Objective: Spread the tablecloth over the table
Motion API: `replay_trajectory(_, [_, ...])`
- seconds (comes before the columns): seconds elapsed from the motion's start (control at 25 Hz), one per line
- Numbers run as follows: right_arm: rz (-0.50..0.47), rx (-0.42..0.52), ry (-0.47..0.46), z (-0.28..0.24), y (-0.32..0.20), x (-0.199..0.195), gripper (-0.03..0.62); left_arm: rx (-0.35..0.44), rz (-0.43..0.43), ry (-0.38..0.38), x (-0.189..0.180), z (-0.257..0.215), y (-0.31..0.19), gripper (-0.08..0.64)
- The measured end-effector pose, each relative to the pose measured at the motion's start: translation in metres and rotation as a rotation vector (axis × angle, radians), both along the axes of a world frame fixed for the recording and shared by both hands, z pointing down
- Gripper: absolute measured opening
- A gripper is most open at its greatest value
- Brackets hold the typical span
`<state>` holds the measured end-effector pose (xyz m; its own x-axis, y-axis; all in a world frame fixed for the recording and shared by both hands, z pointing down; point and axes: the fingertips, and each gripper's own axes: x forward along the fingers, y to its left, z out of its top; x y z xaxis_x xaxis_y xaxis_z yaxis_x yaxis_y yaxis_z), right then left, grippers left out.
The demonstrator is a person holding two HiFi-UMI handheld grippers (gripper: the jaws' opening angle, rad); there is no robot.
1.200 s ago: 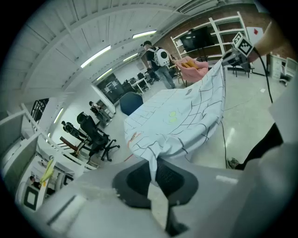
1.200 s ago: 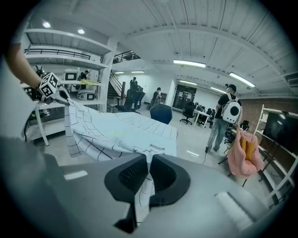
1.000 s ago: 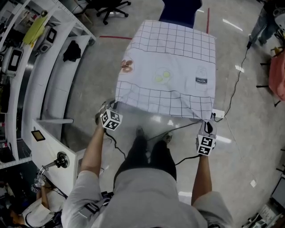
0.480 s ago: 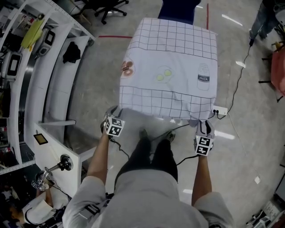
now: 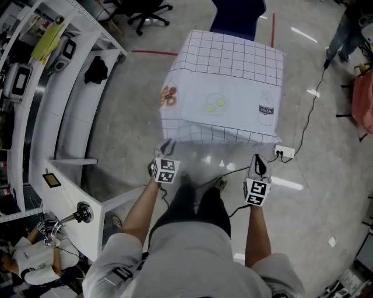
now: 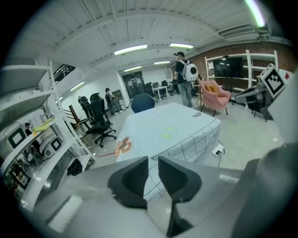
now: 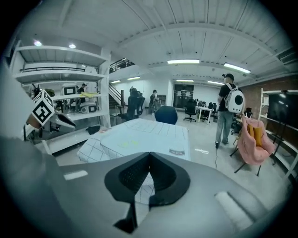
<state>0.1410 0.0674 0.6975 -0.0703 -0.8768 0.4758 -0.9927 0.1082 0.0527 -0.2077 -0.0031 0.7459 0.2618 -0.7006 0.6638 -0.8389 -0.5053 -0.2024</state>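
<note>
A white tablecloth [image 5: 224, 87] with a grid border and food prints lies over the table, its near hem hanging down the front. My left gripper [image 5: 167, 152] is in front of the near left corner, clear of the cloth. Its jaws [image 6: 153, 163] stand apart with nothing between them and have just been closing a little. My right gripper [image 5: 257, 164] is below the near right corner, also off the cloth. In the right gripper view its fingertips [image 7: 148, 155] meet, with nothing held. The cloth [image 7: 139, 135] shows beyond them.
White shelving [image 5: 35, 87] runs along the left, with a white cabinet [image 5: 70, 198] near my left arm. A blue chair [image 5: 236, 14] stands behind the table. A power strip [image 5: 284, 152] and cables lie on the floor by the right corner. A person with a backpack [image 7: 228, 111] stands far off.
Both grippers were at the cloth's near corners. They have let go and drawn back toward me, and the near hem now hangs straight down.
</note>
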Motion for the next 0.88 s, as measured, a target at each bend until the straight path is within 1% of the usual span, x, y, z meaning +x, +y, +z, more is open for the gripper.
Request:
replay_trajectory(0.04, [-0.017, 0.022, -0.007, -0.010, -0.007, -0.007, 0.008, 0.022, 0.001, 0.023, 0.011, -0.008, -0.001, 0.072])
replay_trajectory(0.08, [-0.031, 0.043, -0.018, -0.019, -0.013, -0.014, 0.008, 0.040, 0.000, 0.051, 0.022, -0.017, -0.001, 0.021])
replay_trajectory(0.2, [-0.073, 0.094, -0.051, -0.046, -0.026, -0.033, 0.008, 0.083, -0.005, 0.135, 0.050, -0.041, 0.001, 0.021])
replay_trajectory(0.28, [-0.101, 0.123, -0.067, -0.061, -0.034, -0.044, 0.008, 0.108, 0.001, 0.162, 0.069, -0.059, 0.001, 0.021])
replay_trajectory(0.36, [-0.122, 0.144, -0.082, -0.071, -0.037, -0.052, 0.008, 0.119, 0.017, 0.169, 0.082, -0.066, 0.004, 0.021])
replay_trajectory(0.48, [-0.145, 0.170, -0.099, -0.085, -0.040, -0.060, 0.008, 0.134, 0.035, 0.161, 0.090, -0.076, 0.002, 0.021])
replay_trajectory(0.72, [-0.190, 0.187, -0.102, -0.092, -0.051, -0.073, 0.008, 0.184, 0.006, 0.167, 0.082, -0.095, -0.013, 0.021])
replay_trajectory(0.88, [-0.224, 0.187, -0.108, -0.092, -0.060, -0.091, 0.008, 0.188, 0.019, 0.144, 0.075, -0.105, -0.017, 0.021])
